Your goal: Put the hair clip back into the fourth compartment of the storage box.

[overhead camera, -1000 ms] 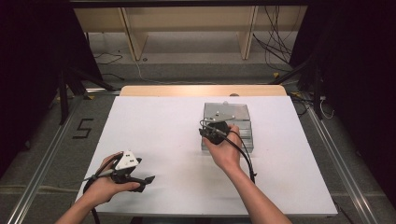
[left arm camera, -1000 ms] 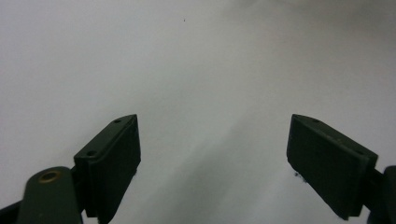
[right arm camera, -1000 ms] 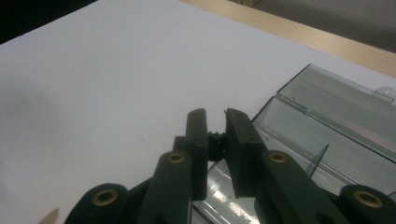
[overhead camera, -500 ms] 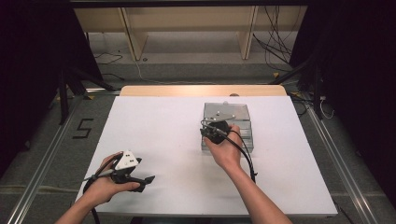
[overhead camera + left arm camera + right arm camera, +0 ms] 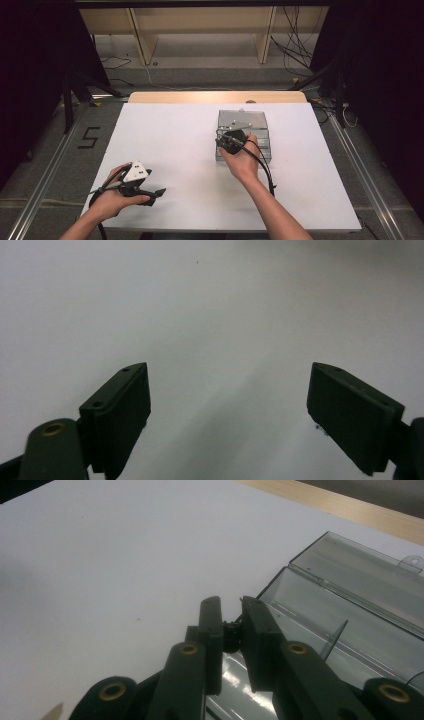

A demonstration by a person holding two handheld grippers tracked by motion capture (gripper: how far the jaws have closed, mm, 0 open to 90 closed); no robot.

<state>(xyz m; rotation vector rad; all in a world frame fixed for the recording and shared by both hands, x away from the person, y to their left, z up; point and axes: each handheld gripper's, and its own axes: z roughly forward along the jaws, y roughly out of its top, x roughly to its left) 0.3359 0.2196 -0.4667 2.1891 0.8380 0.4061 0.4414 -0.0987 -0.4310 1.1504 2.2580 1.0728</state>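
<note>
On the white counter (image 5: 170, 145), the right tongs (image 5: 231, 611) sit clenched on a small dark object at the near-left edge of the open clear plastic box (image 5: 350, 610), while the left tongs (image 5: 227, 405) rest released at the counter's near-left corner.

Even overhead light on the white table (image 5: 170, 145), dark surroundings, soft close-up blur, faint shadows.

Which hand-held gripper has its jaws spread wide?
The left hand-held gripper, low over the bare table; the right one is nearly closed over the clear box.
</note>
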